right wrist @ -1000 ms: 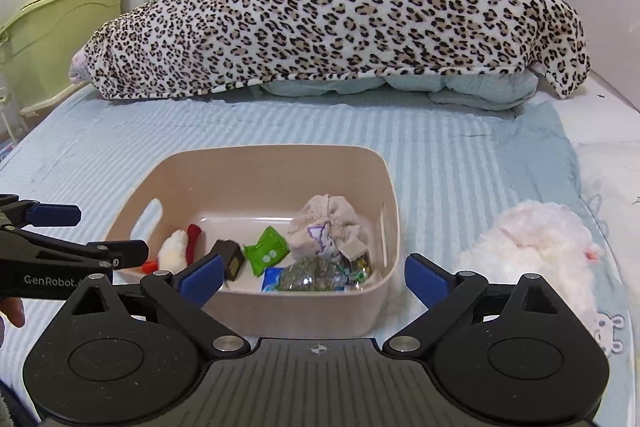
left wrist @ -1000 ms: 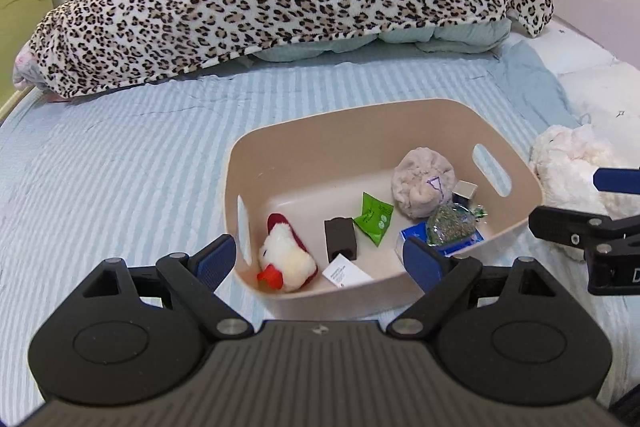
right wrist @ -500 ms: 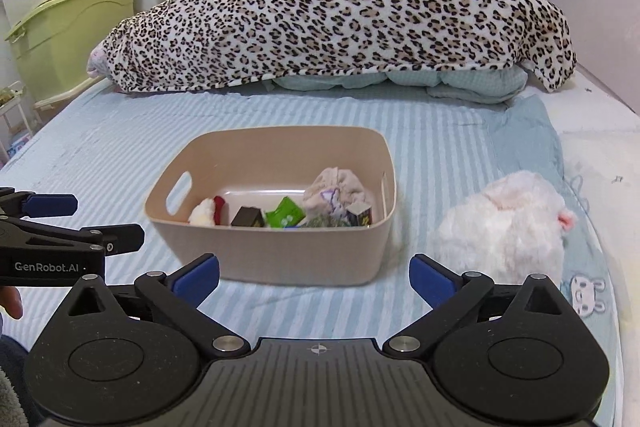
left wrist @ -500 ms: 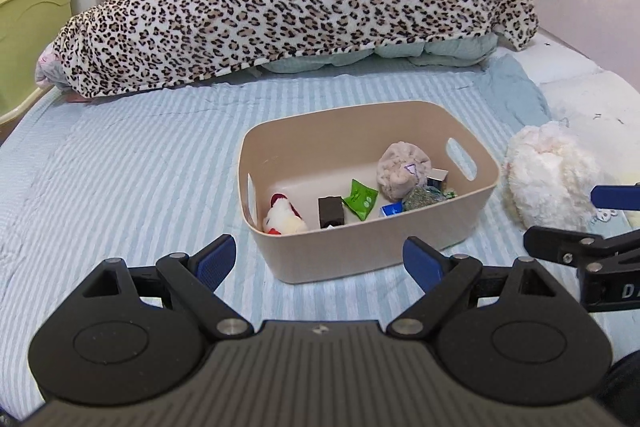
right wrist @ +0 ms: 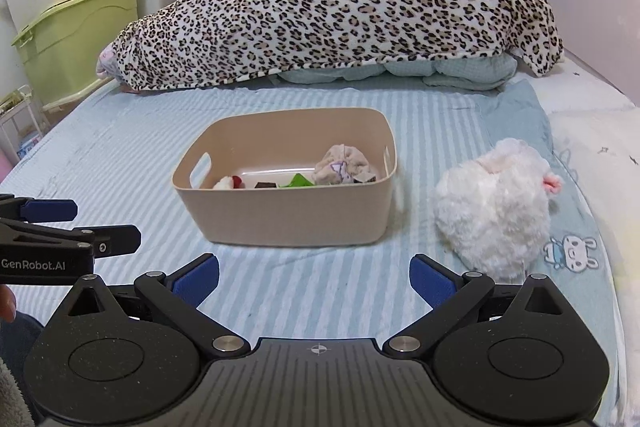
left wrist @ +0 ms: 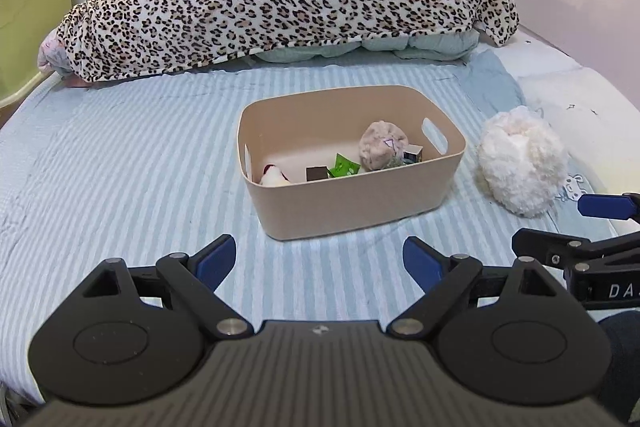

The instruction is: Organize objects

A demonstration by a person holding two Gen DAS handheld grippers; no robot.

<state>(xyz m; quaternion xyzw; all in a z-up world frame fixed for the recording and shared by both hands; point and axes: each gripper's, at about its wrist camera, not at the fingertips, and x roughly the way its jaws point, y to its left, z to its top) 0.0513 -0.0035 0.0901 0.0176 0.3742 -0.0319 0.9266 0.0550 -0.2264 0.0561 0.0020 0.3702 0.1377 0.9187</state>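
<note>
Striped bed w/ leopard blanket, green drawers left.

Plush toy right of bin

Bare sheet before bin; white plush crowds bin's right side.

One beige bin sits mid-frame in both views, and six small items show inside it: one white-and-red plush, one dark block, one green packet, one pinkish fabric bundle, one small dark box, and one glittery packet only partly seen. One fluffy white plush toy lies to the right of the bin, and one leopard-print blanket fills the upper frame. Two stacked storage boxes stand at the upper left of the right wrist view, one cream and one green.
</note>
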